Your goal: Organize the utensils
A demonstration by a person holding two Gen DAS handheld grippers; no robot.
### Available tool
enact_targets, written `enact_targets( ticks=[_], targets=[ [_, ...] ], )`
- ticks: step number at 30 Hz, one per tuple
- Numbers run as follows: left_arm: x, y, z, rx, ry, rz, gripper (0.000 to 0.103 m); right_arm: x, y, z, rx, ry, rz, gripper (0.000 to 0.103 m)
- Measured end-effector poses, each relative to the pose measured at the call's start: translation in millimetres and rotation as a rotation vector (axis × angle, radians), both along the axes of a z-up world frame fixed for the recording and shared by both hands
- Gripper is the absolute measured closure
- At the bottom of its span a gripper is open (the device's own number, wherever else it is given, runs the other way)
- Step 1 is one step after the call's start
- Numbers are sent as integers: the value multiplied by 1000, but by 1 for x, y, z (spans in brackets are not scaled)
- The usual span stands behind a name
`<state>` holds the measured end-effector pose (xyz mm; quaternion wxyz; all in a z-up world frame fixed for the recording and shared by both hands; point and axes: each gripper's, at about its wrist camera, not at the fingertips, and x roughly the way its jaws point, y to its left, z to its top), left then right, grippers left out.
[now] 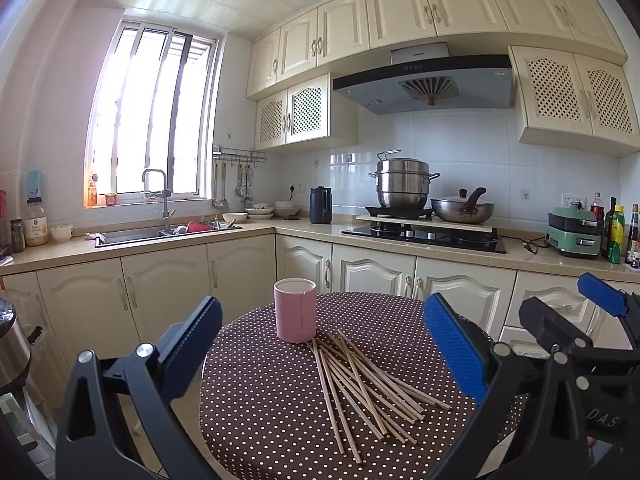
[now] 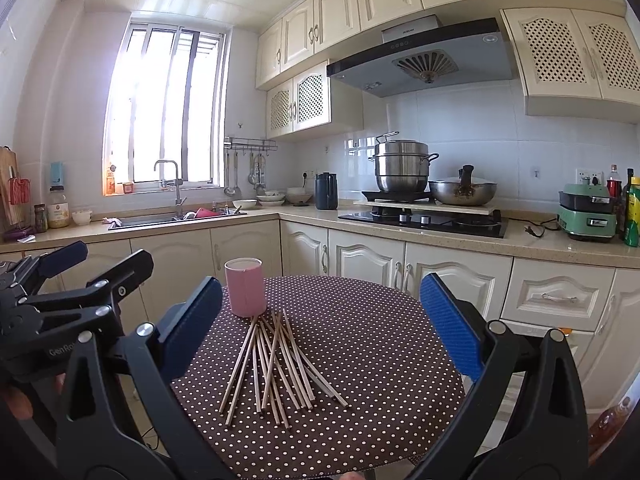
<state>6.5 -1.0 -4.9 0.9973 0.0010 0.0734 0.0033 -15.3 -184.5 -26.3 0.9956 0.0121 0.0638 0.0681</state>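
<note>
1. Left tongs (image 1: 320, 356) were spread wide and empty, hovering above the near edge of the desk (image 1: 256, 432). No contact with anything.
2. Right tongs (image 2: 320, 332) were likewise spread wide and empty, hovering at about the same height. In the left wrist view they showed at the far right, beside the left pair, so both stood side by side at the near rim.
3. Chopsticks (image 1: 360, 384) lay in a loose, crossed pile flat on the dotted cloth, straight ahead of and below both tongs, between the blue pads in each view.
4. Long axis: mostly pointing away from the tongs toward the pink cup (image 1: 296, 310). Far tips bunched near the cup base, near ends fanned out toward the tongs. Whether any tip touched the cup could not be told.
5. From the right wrist view the pile (image 2: 276, 364) sat slightly left of centre, with the cup (image 2: 245, 287) further left and behind. From the left wrist view the pile sat slightly right of centre.
6. Nearer hand: about equal, judging from the framing. Pile fell between the two pairs.
7. Judgement: task not started, cup looked empty of sticks. Next grab would call for closing across the sticks' width near the fanned ends, since the jaws already opened crosswise to the long axis.
</note>
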Motion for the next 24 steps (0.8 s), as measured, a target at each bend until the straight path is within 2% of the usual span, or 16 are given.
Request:
enact_targets(
  ticks=[7,13,16,20,24],
  targets=[
    [17,-1,-6,21,29,-3,4,19,1,-9,-7,67,1,6],
    [37,0,-14,32,60,-6,4,34,3,-13,-11,62,0,6],
    [49,2,-20,44,86,-5,4,49,4,-18,-14,90,26,6],
    [76,11,-29,22,177,-36,4,79,1,-25,-9,158,76,6],
    [120,23,-49,-42,356,-118,4,119,-4,-36,11,279,126,6]
  ],
)
